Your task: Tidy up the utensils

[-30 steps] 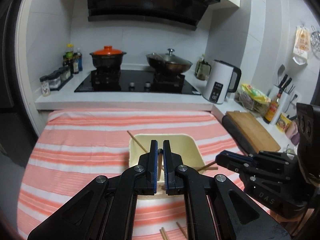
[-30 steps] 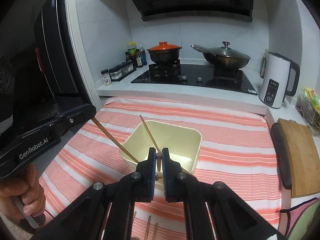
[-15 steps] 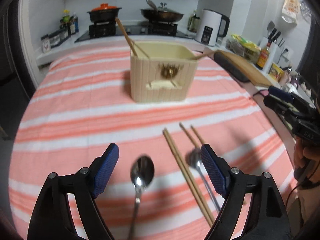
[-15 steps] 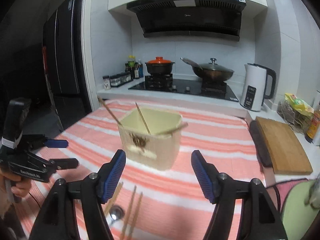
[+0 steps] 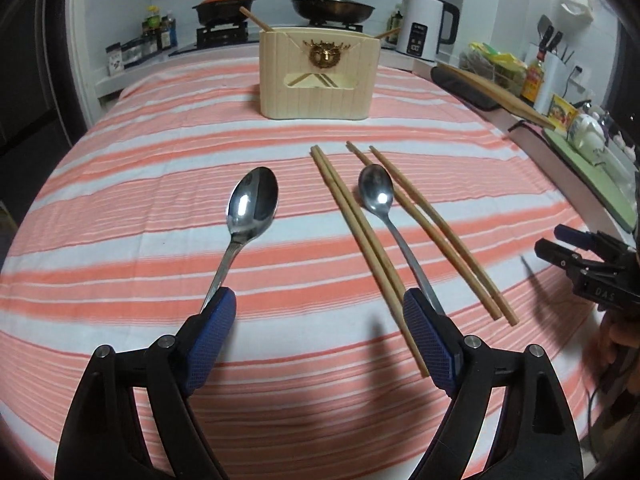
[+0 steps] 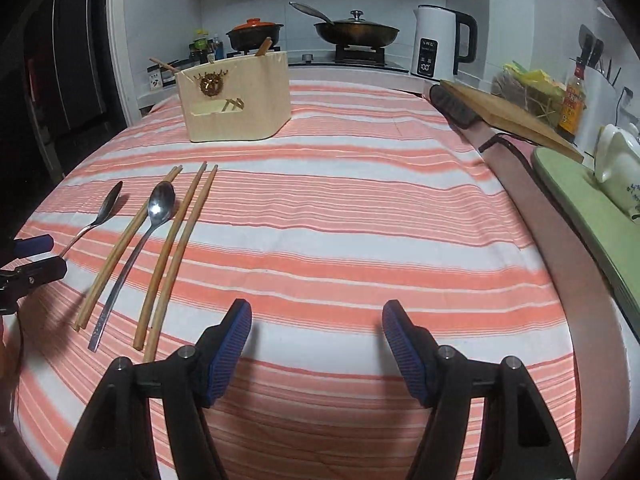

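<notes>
Two chopsticks already stand in the holder (image 5: pixel 318 76) near the table's far edge, while two spoons (image 5: pixel 252 204) and four chopsticks (image 5: pixel 360 232) lie near its front edge, and the left gripper (image 5: pixel 316 328) and right gripper (image 6: pixel 316 340) hang spread and empty.

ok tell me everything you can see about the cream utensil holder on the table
The utensil holder is a cream, box-like container with rounded corners and fine vertical ribbing, plastic by the look of it. A gold ornament is fixed high on its front, above a wide cut-out slot. It stands upright on the striped tablecloth, at the end nearer the stove. Chopsticks already lean inside, tips sticking out above the rim, lower ends visible through the slot. Neither gripper touches it.
</notes>
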Tool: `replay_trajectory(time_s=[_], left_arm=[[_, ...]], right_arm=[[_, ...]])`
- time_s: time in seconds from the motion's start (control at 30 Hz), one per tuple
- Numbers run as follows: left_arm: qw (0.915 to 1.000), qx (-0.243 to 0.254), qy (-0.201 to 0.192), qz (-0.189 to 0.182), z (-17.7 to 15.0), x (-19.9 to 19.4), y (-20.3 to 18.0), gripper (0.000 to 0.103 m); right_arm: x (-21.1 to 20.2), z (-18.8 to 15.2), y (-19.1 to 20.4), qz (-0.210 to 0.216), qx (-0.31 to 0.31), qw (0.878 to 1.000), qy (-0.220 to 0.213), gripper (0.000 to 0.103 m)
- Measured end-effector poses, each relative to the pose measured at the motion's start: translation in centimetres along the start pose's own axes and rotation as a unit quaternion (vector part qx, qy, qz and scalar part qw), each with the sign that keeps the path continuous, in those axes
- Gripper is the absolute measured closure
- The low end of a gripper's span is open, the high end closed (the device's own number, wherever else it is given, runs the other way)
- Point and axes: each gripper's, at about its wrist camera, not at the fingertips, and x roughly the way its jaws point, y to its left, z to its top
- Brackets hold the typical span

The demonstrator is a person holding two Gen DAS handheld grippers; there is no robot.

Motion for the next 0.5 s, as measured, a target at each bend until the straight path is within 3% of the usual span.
replay_trajectory(time_s=[0.27, 0.5], left_arm=[[0.9996, -0.011, 0.005, -0.024, -1.4, -0.2, -0.5, 0.012], [0.9997, 0.013, 0.021, -0.002, -2.0, 0.7, -2.0, 0.012]], right_arm=[[-0.2, 0.1, 1.1, 0.002, -0.006, 1.0, -0.007, 0.034], [-0.4, -0.1, 2.6, 0.005, -0.03, 0.999, -0.012, 0.034]])
